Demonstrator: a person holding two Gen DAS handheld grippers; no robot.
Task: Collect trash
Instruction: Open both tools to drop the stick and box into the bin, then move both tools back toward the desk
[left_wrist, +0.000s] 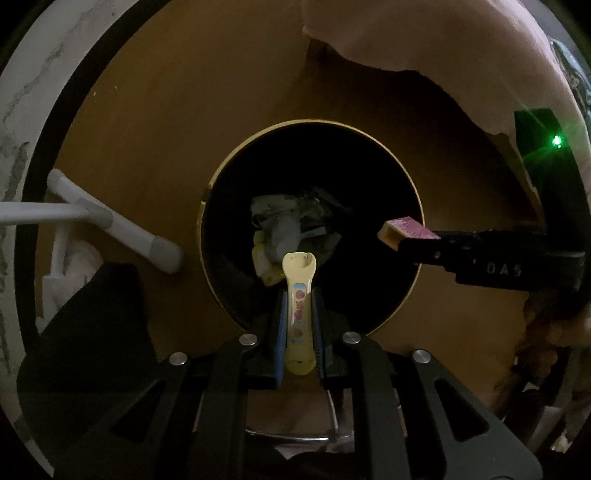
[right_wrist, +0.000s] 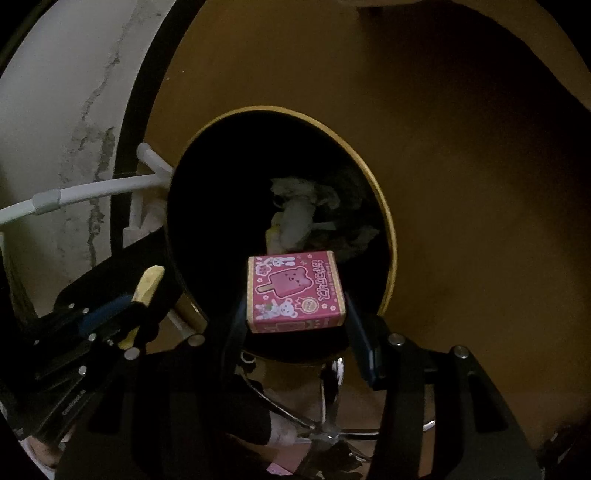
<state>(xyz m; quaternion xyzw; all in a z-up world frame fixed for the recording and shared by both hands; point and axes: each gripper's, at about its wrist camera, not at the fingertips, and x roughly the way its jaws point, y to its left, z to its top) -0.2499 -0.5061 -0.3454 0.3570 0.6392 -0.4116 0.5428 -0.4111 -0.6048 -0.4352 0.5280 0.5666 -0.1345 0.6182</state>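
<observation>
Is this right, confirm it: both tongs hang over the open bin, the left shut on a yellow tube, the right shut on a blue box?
One error: the box in the right tongs is pink, as the right wrist view shows. The left tongs do grip the yellow tube over the bin.

"DAS" on right claw (left_wrist: 388, 236), Japanese lettering on pink box (right_wrist: 295, 291)
</observation>
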